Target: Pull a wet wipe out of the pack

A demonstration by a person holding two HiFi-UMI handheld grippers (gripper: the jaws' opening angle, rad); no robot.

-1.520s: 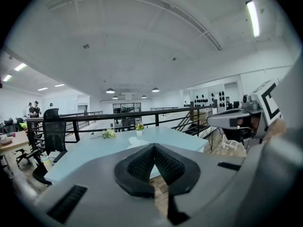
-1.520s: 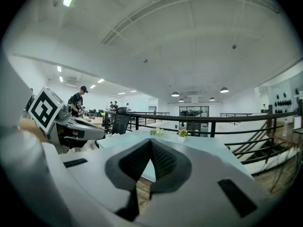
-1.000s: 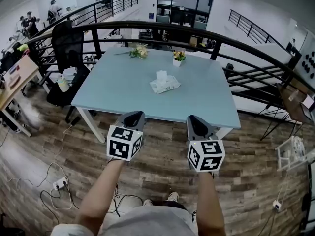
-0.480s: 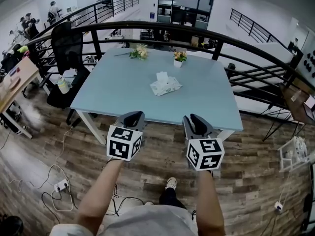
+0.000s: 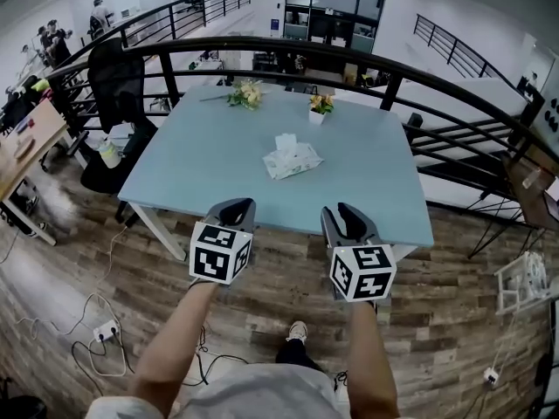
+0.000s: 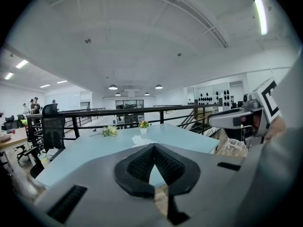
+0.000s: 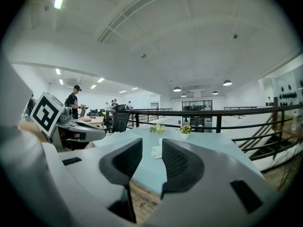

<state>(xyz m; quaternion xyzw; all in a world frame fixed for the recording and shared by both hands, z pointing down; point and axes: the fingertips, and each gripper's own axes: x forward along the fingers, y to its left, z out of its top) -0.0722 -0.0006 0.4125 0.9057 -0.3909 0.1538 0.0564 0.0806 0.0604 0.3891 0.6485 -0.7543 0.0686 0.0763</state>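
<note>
A white wet wipe pack (image 5: 293, 156) lies near the middle of the light blue table (image 5: 201, 160), with one wipe (image 5: 286, 140) standing up from its top. Both grippers hover in front of the table's near edge, well short of the pack. My left gripper (image 5: 236, 204) is shut and empty; in the left gripper view its tips (image 6: 152, 146) meet, with the pack (image 6: 140, 139) far beyond. My right gripper (image 5: 342, 209) is opening, with nothing between its jaws. The right gripper view (image 7: 152, 143) shows the pack (image 7: 156, 152) through the gap.
A bunch of flowers (image 5: 247, 92) and a small flower pot (image 5: 320, 103) sit at the table's far side. A black railing (image 5: 393, 81) curves behind the table. An office chair (image 5: 118, 77) and a wooden desk (image 5: 26, 142) stand left. Cables (image 5: 100, 326) lie on the floor.
Both grippers have moved forward toward the table's near edge, and the table looks closer. The right gripper's jaws have parted; the left stays shut.
</note>
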